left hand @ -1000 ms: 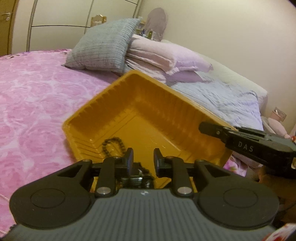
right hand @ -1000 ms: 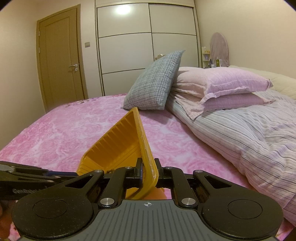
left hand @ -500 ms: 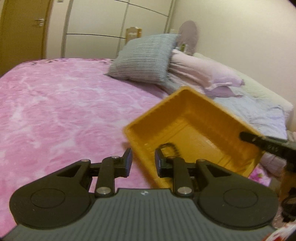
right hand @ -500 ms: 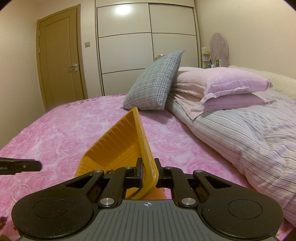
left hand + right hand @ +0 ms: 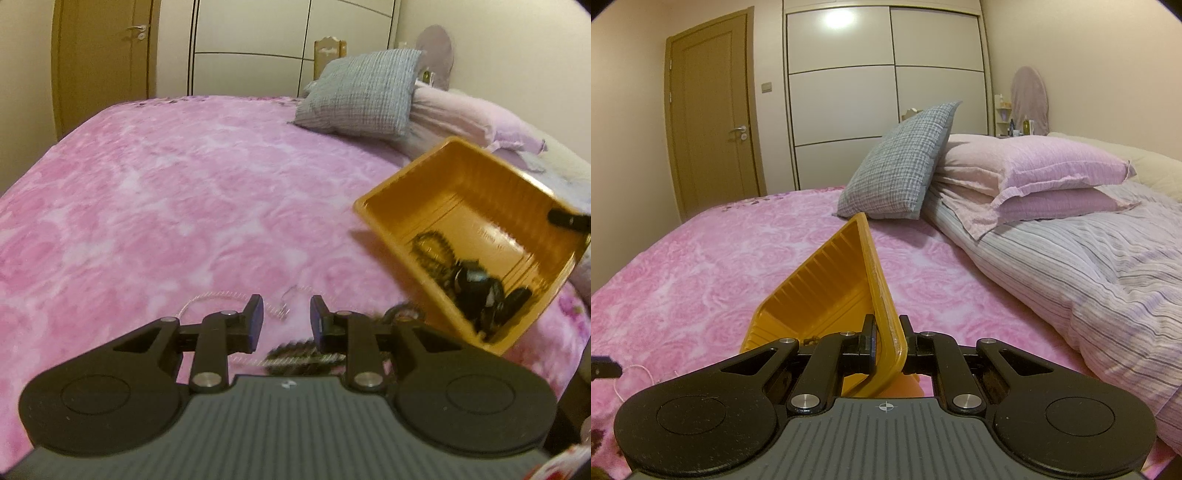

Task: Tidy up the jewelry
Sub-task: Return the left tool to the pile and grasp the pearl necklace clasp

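Observation:
An orange plastic tray (image 5: 436,192) is held tilted above the pink bedspread; it also shows in the right wrist view (image 5: 834,288). My right gripper (image 5: 886,334) is shut on the tray's rim; its fingertip (image 5: 565,218) shows at the tray's far edge. Dark beaded jewelry (image 5: 469,280) lies heaped in the tray's low corner. My left gripper (image 5: 286,314) is open and empty, left of the tray, over a thin pale chain (image 5: 218,297) on the bed. A dark beaded piece (image 5: 303,355) lies just under the gripper.
The pink bedspread (image 5: 166,206) stretches ahead. A grey checked pillow (image 5: 905,166) and pink pillows (image 5: 1027,173) lie at the head. A striped duvet (image 5: 1089,266) is to the right. A door (image 5: 713,125) and wardrobe (image 5: 886,96) stand behind.
My left gripper has swung left, away from over the tray, and now hangs over the bedspread near the pale chain. The right gripper keeps holding the tilted tray still.

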`<state>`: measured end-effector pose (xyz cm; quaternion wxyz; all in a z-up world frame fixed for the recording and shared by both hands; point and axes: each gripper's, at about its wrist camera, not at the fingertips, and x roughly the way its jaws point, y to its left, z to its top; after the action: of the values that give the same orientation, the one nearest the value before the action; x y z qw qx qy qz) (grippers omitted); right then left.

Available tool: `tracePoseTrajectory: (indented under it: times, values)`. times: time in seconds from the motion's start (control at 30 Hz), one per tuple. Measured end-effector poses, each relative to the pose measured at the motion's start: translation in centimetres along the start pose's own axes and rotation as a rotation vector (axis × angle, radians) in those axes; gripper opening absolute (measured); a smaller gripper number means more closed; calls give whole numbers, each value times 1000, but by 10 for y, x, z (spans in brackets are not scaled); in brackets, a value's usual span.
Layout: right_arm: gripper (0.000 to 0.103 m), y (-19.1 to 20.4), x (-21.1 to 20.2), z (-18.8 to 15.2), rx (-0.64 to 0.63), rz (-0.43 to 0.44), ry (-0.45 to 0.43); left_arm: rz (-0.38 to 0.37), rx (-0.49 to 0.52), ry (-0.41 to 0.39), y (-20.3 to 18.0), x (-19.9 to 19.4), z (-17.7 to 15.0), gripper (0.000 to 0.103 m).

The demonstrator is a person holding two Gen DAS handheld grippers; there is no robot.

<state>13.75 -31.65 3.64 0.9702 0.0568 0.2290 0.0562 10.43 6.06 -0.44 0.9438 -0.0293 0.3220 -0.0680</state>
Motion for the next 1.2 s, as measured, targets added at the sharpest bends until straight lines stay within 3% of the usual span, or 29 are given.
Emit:
tracePoseTrajectory:
  times: [0.4,0.73,0.83,0.93,1.07,1.2]
  values:
    - [11,0,0,0,0,0,0,-37,26,73,-10,-7,-34,24]
    - [11,0,0,-1,-2,-1,0,-46,9,98,-5,4,-34,24]
    - [11,0,0,-1,-2,0,0,-36,0,72,-2,1,-31,24]
    - [11,0,0,-1,-1,0,0,0,-17,54,6,1,-27,24]
    - [11,0,0,-1,-2,0,-1,130,-68,46,28,8,-20,24]
    - [11,0,0,-1,-1,-1,1,190,-96,52,46,23,-16,24]
